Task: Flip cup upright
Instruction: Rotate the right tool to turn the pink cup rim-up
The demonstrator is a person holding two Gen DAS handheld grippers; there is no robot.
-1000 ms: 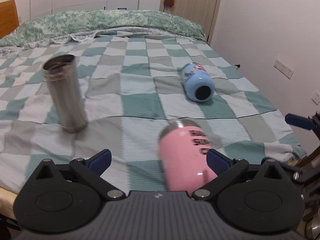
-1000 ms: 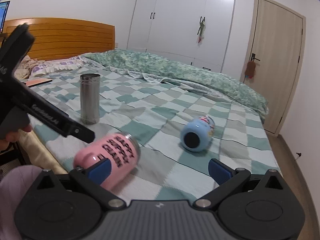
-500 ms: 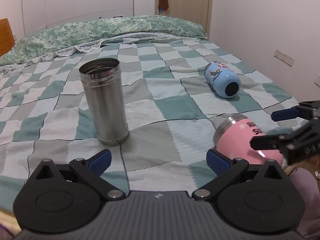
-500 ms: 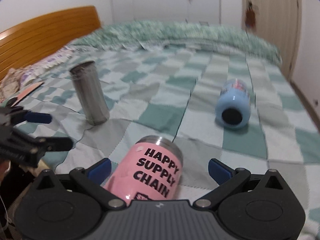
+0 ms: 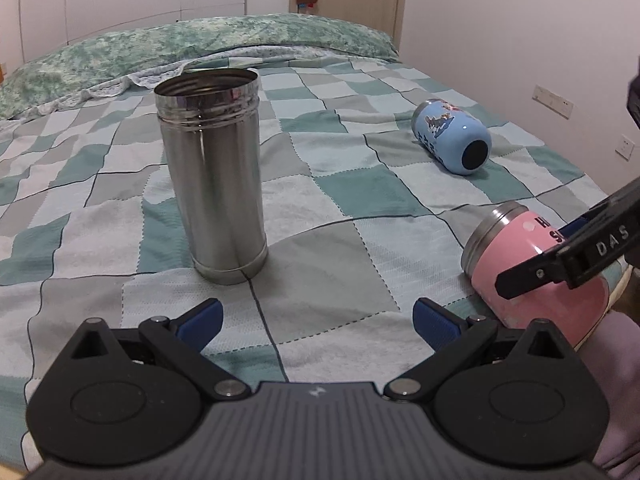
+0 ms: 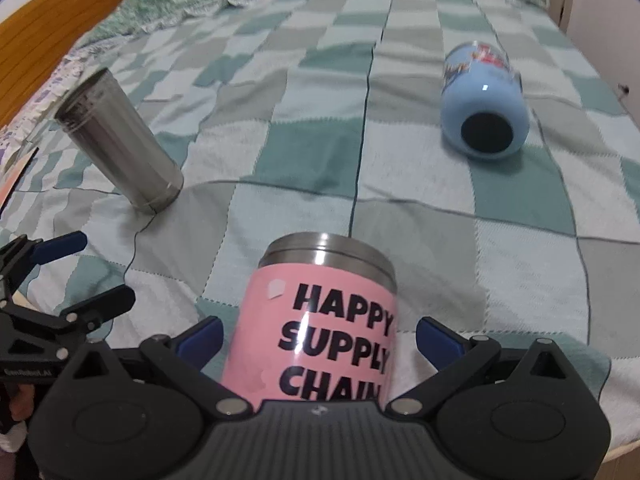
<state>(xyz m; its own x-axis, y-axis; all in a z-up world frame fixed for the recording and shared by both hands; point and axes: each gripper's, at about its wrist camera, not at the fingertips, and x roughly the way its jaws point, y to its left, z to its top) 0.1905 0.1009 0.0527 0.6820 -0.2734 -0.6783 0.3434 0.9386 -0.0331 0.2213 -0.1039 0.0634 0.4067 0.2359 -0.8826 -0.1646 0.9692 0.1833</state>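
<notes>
A pink cup (image 6: 320,320) marked "HAPPY SUPPLY CHAIN" lies on its side near the bed's front edge, steel rim pointing away. My right gripper (image 6: 318,334) is open with the cup's body between its blue fingertips, which stand apart from it. The cup also shows at the right of the left wrist view (image 5: 532,264), partly behind the right gripper's finger. My left gripper (image 5: 318,318) is open and empty, facing an upright steel cup (image 5: 214,176). A blue cup (image 5: 452,136) lies on its side further back.
The bed (image 5: 360,208) has a green and grey checked cover. Green pillows (image 5: 180,44) lie along the far side. A wooden headboard (image 6: 48,28) is at the left. A wall (image 5: 520,40) with sockets runs along the right.
My right gripper has moved forward and down over the pink cup, which now sits between its fingers. My left gripper has drawn nearer the steel cup.
</notes>
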